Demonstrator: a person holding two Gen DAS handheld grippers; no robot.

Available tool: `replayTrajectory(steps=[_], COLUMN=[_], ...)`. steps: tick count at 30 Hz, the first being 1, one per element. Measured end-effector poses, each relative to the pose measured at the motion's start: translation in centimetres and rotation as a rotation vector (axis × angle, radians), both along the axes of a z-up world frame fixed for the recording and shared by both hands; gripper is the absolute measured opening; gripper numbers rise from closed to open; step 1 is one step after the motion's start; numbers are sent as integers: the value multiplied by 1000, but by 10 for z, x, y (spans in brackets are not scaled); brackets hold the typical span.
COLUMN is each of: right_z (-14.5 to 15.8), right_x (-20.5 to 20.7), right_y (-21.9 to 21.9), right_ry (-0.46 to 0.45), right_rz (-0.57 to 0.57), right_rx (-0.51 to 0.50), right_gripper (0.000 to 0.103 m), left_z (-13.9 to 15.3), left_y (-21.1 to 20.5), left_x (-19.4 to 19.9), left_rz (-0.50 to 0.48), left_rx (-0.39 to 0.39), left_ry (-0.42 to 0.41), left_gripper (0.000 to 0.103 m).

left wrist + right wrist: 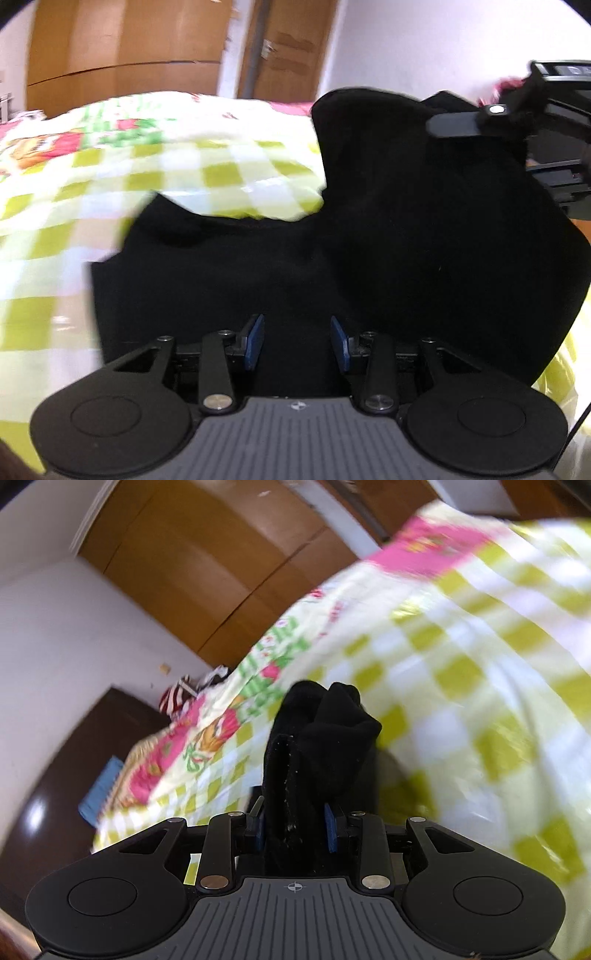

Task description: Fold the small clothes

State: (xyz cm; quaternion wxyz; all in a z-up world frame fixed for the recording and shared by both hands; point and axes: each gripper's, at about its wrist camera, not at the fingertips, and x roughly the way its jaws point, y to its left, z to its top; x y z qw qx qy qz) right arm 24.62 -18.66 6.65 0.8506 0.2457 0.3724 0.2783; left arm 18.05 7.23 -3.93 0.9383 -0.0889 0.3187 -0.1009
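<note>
With the right gripper (pixel 295 827) clamped on a bunched edge of the black garment (pixel 406 221) and the left gripper (pixel 297 343) apparently gripping cloth, the fold is under way, requiring a carry-over toward frame left.

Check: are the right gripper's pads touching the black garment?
Touching. The right wrist view shows the right gripper with both blue pads pressed against bunched black garment.

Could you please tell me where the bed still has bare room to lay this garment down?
The checked bedspread lies bare left of the black garment, up to the cartoon print. The right side is crowded: raised cloth and the right gripper.
</note>
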Motion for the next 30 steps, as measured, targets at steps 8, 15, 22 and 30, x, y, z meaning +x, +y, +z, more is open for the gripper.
replayTrajectory(steps=[8, 15, 22, 30], right_z=[-9, -41, -20, -6], right_x=[0, -13, -34, -24], right_y=[135, 204, 216, 180], right_ry=[-30, -62, -99, -163], right_rz=[80, 148, 273, 206], right_rx=[-186, -382, -317, -337], right_gripper=[30, 34, 56, 57], left_z=[-11, -23, -21, -10], left_y=[74, 87, 111, 146], left_x=[-26, -21, -40, -91], left_rz=[139, 126, 117, 265], left_rx=[-140, -183, -301, -303], left_ry=[-11, 32, 47, 36], left_gripper=[50, 42, 42, 46])
